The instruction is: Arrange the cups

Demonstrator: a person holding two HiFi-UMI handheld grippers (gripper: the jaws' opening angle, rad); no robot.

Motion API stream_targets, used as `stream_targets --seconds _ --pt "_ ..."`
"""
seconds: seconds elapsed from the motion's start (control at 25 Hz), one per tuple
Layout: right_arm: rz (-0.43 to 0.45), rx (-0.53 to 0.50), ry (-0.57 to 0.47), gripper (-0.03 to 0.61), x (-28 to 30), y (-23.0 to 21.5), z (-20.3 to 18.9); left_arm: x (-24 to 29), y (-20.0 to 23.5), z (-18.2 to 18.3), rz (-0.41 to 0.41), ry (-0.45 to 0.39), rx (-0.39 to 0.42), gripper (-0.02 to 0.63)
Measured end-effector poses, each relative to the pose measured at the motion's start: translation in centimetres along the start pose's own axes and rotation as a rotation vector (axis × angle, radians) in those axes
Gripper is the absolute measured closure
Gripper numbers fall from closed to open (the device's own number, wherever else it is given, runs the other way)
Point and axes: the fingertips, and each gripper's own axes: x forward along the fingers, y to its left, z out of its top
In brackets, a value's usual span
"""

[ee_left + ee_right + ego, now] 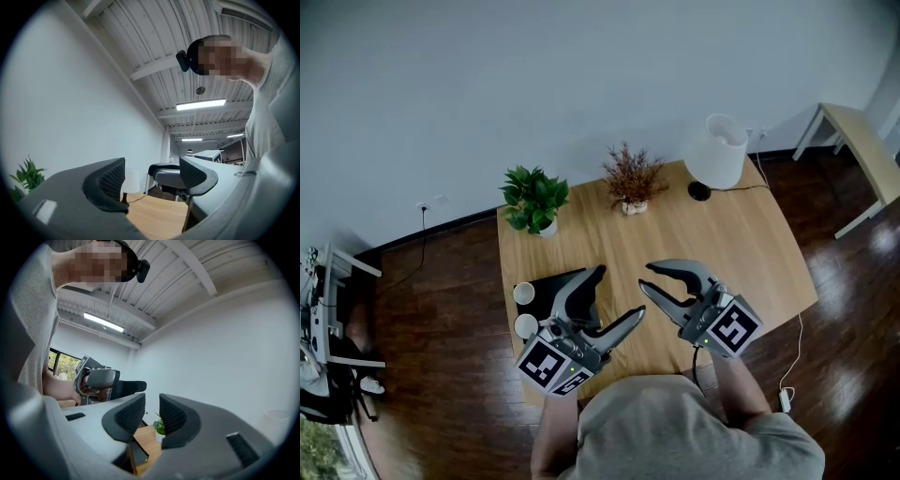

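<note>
While two cups sit at the edge of the table, left tool gapes empty; right tool is clenched, empty.

Two white cups at table edge

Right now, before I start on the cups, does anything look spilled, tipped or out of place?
Nothing stands out. The far cup and near cup sit upright by the tray at the left edge of the table. The green plant, dry plant and lamp stand upright; no spill shows.
</note>
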Motion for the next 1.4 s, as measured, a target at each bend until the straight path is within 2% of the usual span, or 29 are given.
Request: stream_targets --seconds 0.88,1.4 --pt "0.035 -0.010 0.023 0.488 0.4 0.7 -0.2 -0.4 -1.1 -0.7 0.000 0.013 -0.014 0.265" --pt "0.101 -0.008 0.055 0.488 1.6 2.7 -1.0 -2.6 -0.6 -1.1 0.048 0.009 -0.021 0.265"
